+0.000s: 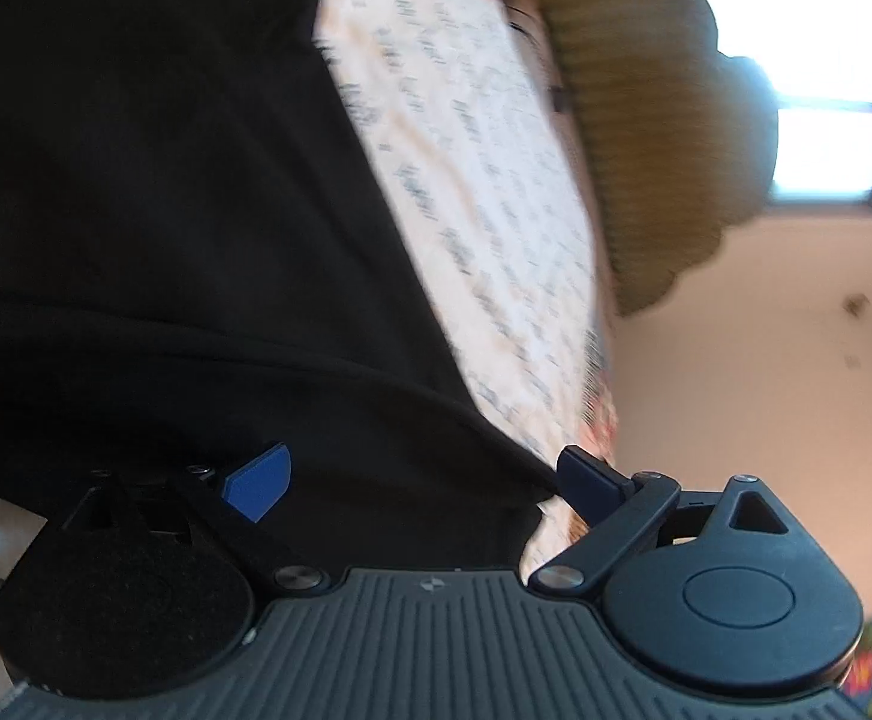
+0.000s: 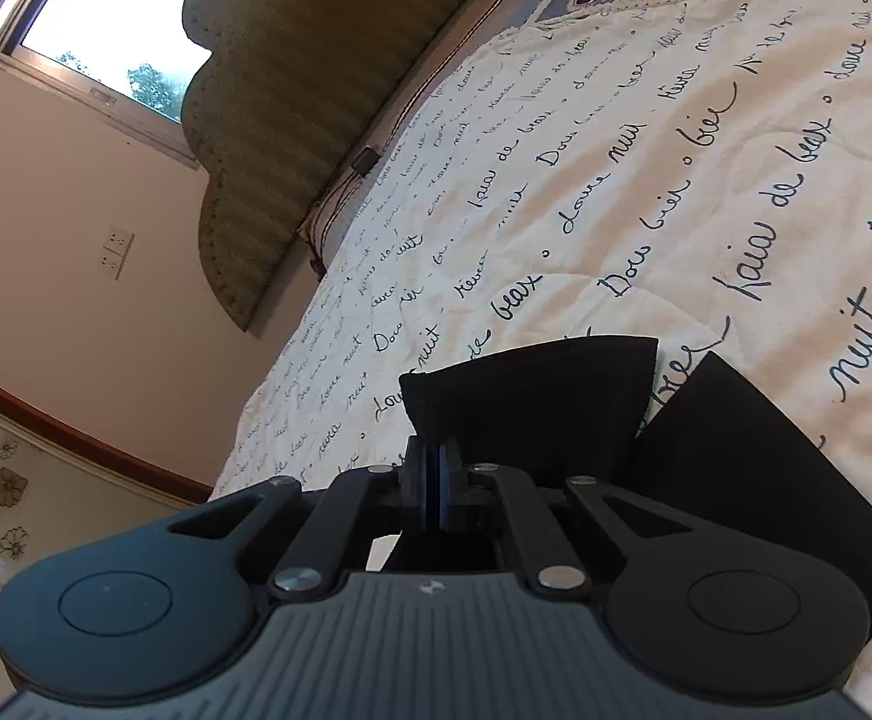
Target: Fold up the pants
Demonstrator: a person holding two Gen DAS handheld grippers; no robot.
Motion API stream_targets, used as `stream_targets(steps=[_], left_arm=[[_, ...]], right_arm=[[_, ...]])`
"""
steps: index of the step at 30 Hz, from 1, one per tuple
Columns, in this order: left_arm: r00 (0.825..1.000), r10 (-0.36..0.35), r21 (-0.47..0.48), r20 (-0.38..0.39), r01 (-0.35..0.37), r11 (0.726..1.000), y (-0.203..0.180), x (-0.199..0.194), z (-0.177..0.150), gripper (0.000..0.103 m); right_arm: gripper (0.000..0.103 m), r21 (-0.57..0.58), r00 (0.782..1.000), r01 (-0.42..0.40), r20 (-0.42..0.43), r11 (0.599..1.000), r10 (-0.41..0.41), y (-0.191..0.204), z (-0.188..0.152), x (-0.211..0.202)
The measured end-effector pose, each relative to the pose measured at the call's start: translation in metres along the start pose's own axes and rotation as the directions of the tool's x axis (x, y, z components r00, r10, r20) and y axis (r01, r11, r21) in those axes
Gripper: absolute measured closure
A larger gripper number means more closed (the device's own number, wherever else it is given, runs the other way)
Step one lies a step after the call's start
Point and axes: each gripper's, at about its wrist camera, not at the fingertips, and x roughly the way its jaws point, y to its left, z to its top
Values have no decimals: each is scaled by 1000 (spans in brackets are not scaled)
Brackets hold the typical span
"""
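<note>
One pair of black pants [image 1: 154, 192] lies on one cream bedspread [image 1: 484, 180] printed with dark script, filling the left and centre of the left wrist view, its edge running diagonally down toward the lower right. The left gripper [image 1: 421, 480] at the bottom of that view has its jaws spread wide, two blue pads [image 1: 259, 480] well apart; the pants' edge passes between them, but neither pad presses on it. In the right wrist view the right gripper [image 2: 434, 483], lower centre, has its two pads closed tight on a fold of the pants [image 2: 532, 402], and two flat black ends fan out above and to the right of it over the bedspread [image 2: 646, 168]. One olive headboard [image 2: 316, 96] stands at upper left-centre, one window [image 2: 118, 18] in the upper left corner, and one wall socket [image 2: 116, 252] at the left.
</note>
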Motion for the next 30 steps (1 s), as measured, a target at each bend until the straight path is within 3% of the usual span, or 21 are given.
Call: stream_targets(steps=[3,6,9,14,18,22,30], left_arm=[[999,49,-173,12,-46,984,15,12,4,6],[997,73,-262,31,-62,963,17,16,7,6],[992,109,-270,56,-90,959,13,17,5,14],[981,169,-300,92,-135,944,14,8,-8,38],[979,194,-318,68,-163,934,14,5,-9,37],[974,209,-337,90,-167,927,12,5,-11,34],[963,249,-319,101,-206,925,6,7,-12,31]], right_arm=[[100,39,999,-48,13,998,48,-9,1,-11],[100,65,995,-99,13,993,99,-17,1,-18],[100,95,991,-132,18,987,131,-29,1,-26],[100,139,985,-175,22,975,174,-44,-2,-31],[100,171,971,-240,38,956,237,-52,-2,-36],[100,213,951,-306,35,928,306,-65,-4,-39],[100,272,944,-329,56,904,327,-95,-11,-51]])
